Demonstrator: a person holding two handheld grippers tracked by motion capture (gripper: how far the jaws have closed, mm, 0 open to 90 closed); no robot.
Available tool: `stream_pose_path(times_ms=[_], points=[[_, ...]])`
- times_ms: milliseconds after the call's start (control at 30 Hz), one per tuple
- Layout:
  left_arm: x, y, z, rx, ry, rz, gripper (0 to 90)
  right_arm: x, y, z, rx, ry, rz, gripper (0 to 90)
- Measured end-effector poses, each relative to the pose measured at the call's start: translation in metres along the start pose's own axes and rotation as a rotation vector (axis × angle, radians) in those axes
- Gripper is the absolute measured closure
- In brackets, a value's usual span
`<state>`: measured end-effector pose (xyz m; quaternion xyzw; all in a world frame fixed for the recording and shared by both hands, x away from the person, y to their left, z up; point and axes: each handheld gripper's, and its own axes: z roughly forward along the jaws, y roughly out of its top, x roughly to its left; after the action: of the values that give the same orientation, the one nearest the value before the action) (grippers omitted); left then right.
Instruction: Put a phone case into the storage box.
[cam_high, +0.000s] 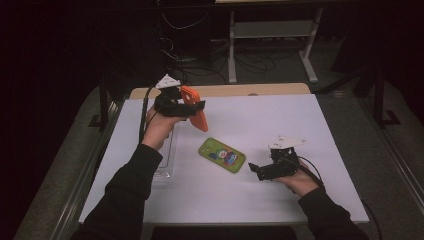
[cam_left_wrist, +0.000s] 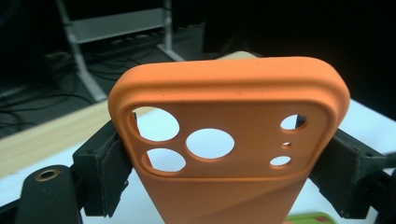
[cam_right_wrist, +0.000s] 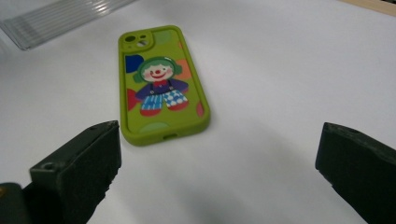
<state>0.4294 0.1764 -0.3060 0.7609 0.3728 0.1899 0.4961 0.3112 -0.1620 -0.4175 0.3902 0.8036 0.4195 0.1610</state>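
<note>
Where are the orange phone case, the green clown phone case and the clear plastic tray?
Orange phone case (cam_left_wrist: 224, 186), left gripper view, plain back.
Green clown phone case (cam_right_wrist: 159, 84), right gripper view, clown picture.
Clear plastic tray (cam_high: 167, 162), high view, right wall.

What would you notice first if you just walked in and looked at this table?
The bright orange case, held up off the table in the left gripper, with round camera holes you can see through. Next, the green case with a clown on it, lying flat in the middle of the white table. The right gripper sits open just beside it, holding nothing.
</note>
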Motion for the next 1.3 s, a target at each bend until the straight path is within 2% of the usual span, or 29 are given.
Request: stream_pose_path(times_ms=[100, 300, 467, 600, 700, 767, 833, 900, 1100, 1300], points=[[0.010, 0.004, -0.003, -0.007, 0.054, -0.011, 15.0, -0.002, -0.005, -0.005, 0.007, -0.015, 0.001, 0.0], [0.031, 0.009, -0.008, 0.002, 0.156, -0.029, 15.0, -0.002, -0.016, -0.012, 0.018, -0.015, -0.002, 0.0], [0.047, 0.011, -0.010, 0.026, 0.250, -0.044, 14.9, -0.002, -0.022, -0.017, 0.025, -0.024, -0.009, 0.0], [0.059, 0.011, -0.007, 0.033, 0.318, -0.066, 14.9, -0.004, -0.023, -0.020, 0.017, -0.015, 0.001, 0.0], [0.068, 0.010, -0.003, 0.046, 0.387, -0.079, 14.9, -0.004, -0.023, -0.022, 0.015, -0.014, 0.012, 0.0], [0.074, 0.008, 0.000, 0.063, 0.434, -0.081, 14.9, -0.005, -0.023, -0.022, 0.006, -0.016, 0.005, 0.0], [0.079, 0.005, 0.004, 0.079, 0.466, -0.105, 14.8, -0.006, -0.023, -0.023, 0.003, -0.016, 0.004, 0.0], [0.084, 0.002, 0.007, 0.108, 0.503, -0.102, 14.8, -0.006, -0.023, -0.023, 0.001, -0.015, 0.005, 0.0], [0.095, -0.008, 0.019, 0.152, 0.576, -0.130, 14.6, -0.007, -0.023, -0.023, 0.000, -0.011, 0.007, 0.0], [0.099, -0.021, 0.033, 0.195, 0.596, -0.151, 14.4, -0.007, -0.023, -0.023, 0.002, -0.009, 0.007, 0.0]])
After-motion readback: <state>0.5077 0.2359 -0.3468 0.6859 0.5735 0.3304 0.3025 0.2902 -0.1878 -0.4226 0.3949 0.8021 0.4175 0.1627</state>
